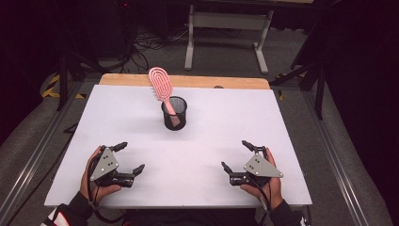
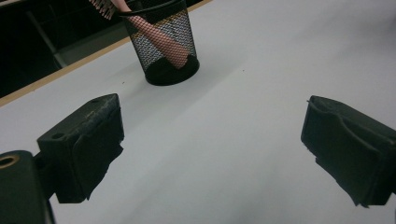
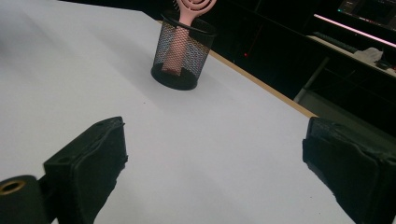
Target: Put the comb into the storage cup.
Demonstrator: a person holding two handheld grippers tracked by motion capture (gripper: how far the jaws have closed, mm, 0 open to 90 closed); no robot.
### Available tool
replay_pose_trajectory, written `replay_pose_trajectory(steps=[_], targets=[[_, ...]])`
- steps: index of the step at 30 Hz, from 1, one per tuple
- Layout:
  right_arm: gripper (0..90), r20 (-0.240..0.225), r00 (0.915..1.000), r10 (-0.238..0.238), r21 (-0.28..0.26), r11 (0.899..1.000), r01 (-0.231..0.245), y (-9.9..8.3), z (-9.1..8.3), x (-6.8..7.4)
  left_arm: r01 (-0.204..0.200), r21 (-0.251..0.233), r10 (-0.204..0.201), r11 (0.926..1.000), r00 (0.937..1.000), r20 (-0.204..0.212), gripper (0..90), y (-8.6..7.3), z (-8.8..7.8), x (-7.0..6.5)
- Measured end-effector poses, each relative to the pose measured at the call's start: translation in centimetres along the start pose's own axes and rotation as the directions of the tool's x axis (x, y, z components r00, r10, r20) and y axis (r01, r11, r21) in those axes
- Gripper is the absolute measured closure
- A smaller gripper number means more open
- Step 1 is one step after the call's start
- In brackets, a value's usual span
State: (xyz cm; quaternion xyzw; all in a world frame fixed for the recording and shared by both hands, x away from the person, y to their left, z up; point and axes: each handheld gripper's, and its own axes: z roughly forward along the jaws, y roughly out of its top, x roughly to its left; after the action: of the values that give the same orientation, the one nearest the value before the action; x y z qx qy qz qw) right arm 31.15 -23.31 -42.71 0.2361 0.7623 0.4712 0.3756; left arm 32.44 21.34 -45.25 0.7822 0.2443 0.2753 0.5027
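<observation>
Smooth white tabletop [image 1: 211, 155], pink oval hairbrush [image 1: 161, 84] in black mesh cup [image 1: 174, 114], both claws released.

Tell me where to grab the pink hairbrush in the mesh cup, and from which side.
Grip the pink hairbrush just below its oval head, on the neck that clears the rim of the black mesh cup. Its handle end sits inside the cup, out of reach. It leans up and away to the far left, so coming from above, jaws across the narrow neck, looks best. Both grippers are open.

hairbrush [image 2: 159, 37] head cut off, handle veiled by mesh cup [image 2: 164, 46]
</observation>
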Motion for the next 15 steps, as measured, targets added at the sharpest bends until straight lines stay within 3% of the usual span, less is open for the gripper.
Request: replay_pose_trajectory(steps=[15], targets=[[6.9, -0.002, 1.0000, 0.001, -0.004, 1.000, -0.001, 0.18, 0.13, 0.23, 0.003, -0.016, -0.003, 0.9999, 1.0000, -0.002, 6.8, -0.02, -0.42, 0.17]])
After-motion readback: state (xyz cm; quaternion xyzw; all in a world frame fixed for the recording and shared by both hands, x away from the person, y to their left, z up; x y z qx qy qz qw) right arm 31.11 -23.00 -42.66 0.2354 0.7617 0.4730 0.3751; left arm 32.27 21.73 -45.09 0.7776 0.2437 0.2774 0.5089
